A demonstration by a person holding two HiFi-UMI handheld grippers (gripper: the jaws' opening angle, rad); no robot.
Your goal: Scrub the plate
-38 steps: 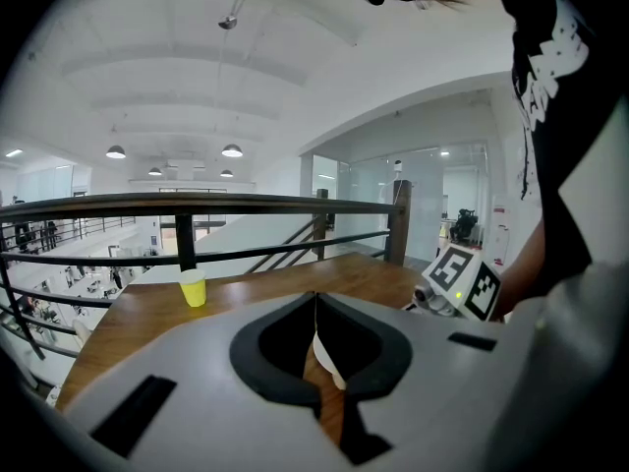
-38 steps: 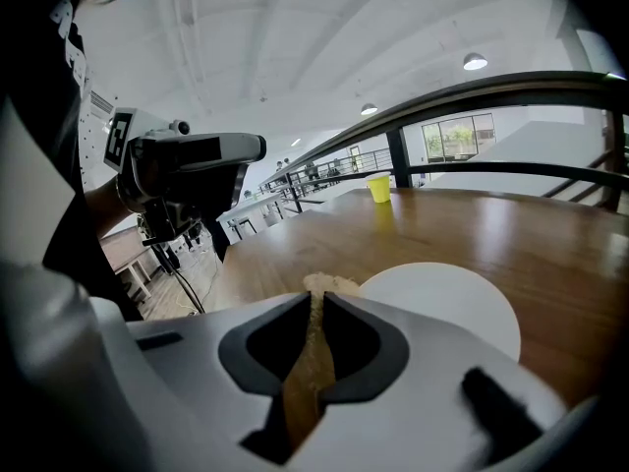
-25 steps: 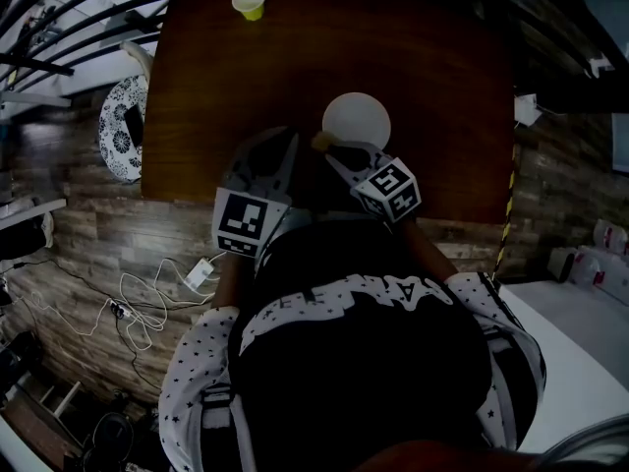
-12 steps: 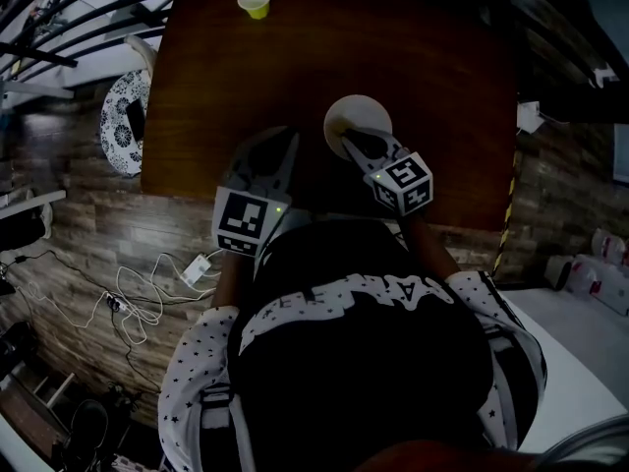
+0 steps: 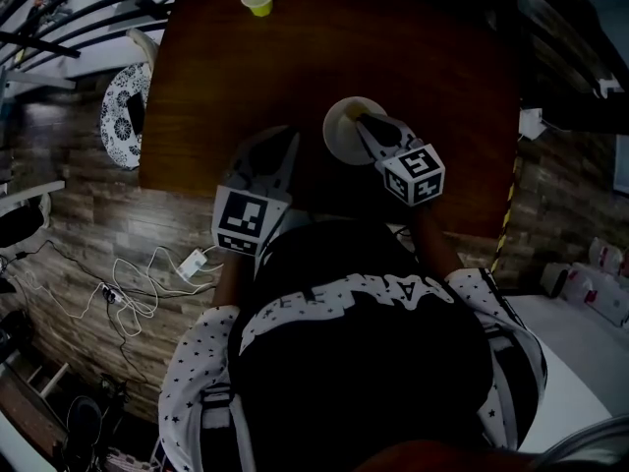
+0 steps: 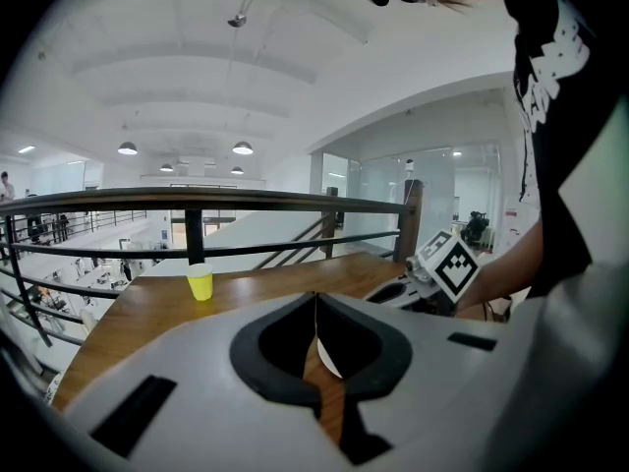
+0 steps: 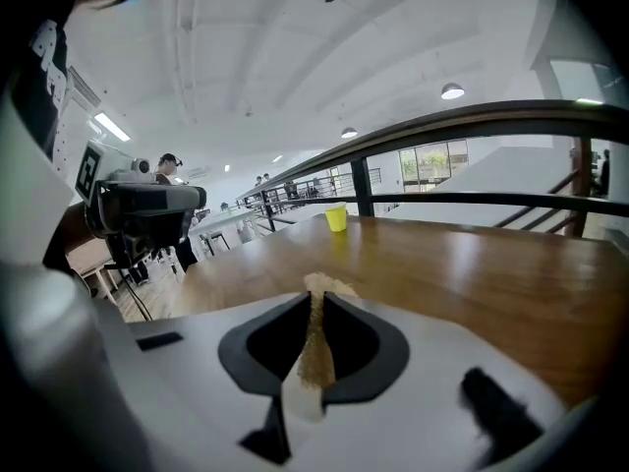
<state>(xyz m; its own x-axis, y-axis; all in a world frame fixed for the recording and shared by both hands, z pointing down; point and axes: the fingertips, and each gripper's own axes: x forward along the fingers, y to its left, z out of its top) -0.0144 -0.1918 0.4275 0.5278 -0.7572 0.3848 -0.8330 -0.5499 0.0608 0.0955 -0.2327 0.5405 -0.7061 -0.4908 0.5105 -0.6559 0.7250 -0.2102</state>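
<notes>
Now that your right hand-held gripper (image 5: 368, 123), pinching the sponge (image 7: 314, 342), has slid onto the plate (image 5: 339, 138), scrubbing looks underway, while your left hand-held gripper (image 6: 315, 305) stays pressed together, empty.

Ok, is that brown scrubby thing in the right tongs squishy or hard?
Probably squishy: the scrubby pad is pinched thin between the shut right tongs. Its tip looks fuzzy and frayed, so it likely bends easily and weighs little.
</notes>
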